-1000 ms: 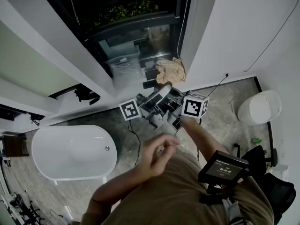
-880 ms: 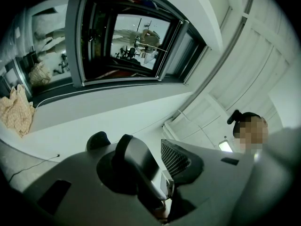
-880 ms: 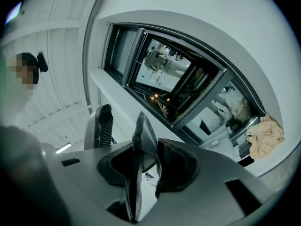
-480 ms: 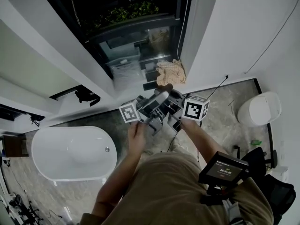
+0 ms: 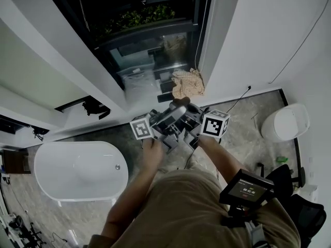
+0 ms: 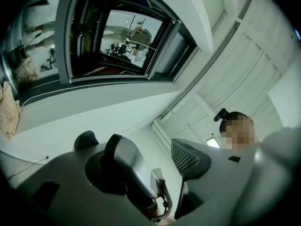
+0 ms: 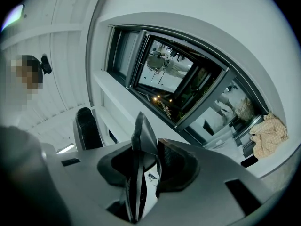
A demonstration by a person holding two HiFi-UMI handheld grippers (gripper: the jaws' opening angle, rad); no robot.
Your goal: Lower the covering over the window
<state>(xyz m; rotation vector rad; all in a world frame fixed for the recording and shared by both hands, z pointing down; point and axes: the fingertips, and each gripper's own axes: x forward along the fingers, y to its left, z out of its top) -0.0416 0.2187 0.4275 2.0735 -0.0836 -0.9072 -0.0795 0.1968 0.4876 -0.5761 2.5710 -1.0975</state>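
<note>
We stand in a white-walled bathroom on a grey stone floor. In the head view a white bathtub lies at 8 o'clock and a white toilet at 3 o'clock, well apart from each other. The window fills the 12 o'clock part, dark-framed and dark-glassed, set in a deep white recess. A crumpled beige cloth lies at the right end of its sill. A thin cord hangs along the frame's right edge to just above the cloth.

The window is tall, with its long axis upright in the room. Seen from the left tongs, that axis runs from the sill at 9 o'clock to the top at 3 o'clock. Seen from the right tongs, it slants from the sill and cloth at 4 o'clock to the top at 10 o'clock. The glass faces into the room, toward us. The covering itself we cannot make out in any view, and the glass shows bare along all of its visible height.

We hold both tongs side by side, close together, at 6 o'clock of the sill in the head view, aimed up at the window. The left tongs have just been opening. Their jaws stand wide apart, with only the white wall showing through the gap. The jaws of the right tongs stand a narrow gap apart, and we see nothing between their pads.
</note>
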